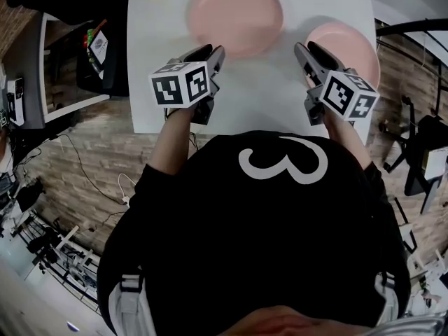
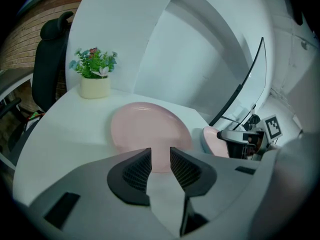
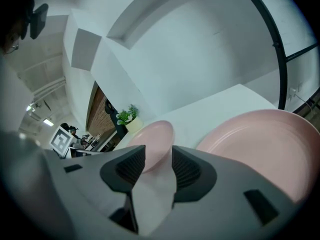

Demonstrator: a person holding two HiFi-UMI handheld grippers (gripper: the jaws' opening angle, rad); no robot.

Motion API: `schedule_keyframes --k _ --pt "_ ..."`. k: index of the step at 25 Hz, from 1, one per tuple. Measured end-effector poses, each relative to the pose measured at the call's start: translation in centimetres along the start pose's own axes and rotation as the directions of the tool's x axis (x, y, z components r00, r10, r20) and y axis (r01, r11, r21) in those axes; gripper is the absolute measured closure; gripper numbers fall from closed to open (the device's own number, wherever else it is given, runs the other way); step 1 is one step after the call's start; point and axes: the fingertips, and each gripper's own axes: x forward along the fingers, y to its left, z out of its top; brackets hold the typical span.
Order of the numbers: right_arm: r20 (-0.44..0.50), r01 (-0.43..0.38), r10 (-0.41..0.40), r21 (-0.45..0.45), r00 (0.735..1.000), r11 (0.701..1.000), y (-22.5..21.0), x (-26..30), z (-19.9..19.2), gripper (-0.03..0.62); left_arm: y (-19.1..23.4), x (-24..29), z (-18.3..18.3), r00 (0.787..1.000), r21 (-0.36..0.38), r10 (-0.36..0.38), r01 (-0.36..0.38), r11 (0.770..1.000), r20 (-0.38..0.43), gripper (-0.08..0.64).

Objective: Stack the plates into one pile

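The white table (image 1: 245,96) filled the top of my head view, and both pink plates lay flat on it, well apart, so no stacking had been done. The far plate (image 1: 234,14) sat toward the back middle of the table. The right plate (image 1: 350,44) sat at the table's right edge; whether its rim overhung that edge I could not tell.

My left gripper (image 1: 212,52) hovered near the close rim of the far plate, jaws spread a little with only bare table and that plate's edge beyond them (image 2: 160,159). My right gripper (image 1: 306,49) hung just beside the right plate, jaws somewhat wider apart and empty too (image 3: 158,159), with the plate (image 3: 260,144) lying off to their side, not between them.

I judged this to be the approach before the first pickup. The next move, as I saw it, called for lowering one jaw under a rim, pinching it, then carrying that plate over and onto the other.

A small potted plant (image 2: 95,76) stood at the table's far left corner, out of the way.
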Motion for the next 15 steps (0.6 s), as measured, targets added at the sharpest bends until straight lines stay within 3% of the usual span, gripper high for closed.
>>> schedule_keyframes --k 15 --pt "-0.109 0.104 -0.105 -0.012 0.989 0.995 0.2 5.8 -1.7 0.422 6.9 1.1 0.7 1.0 -0.031 0.0 -0.001 1.0 -0.016 0.454"
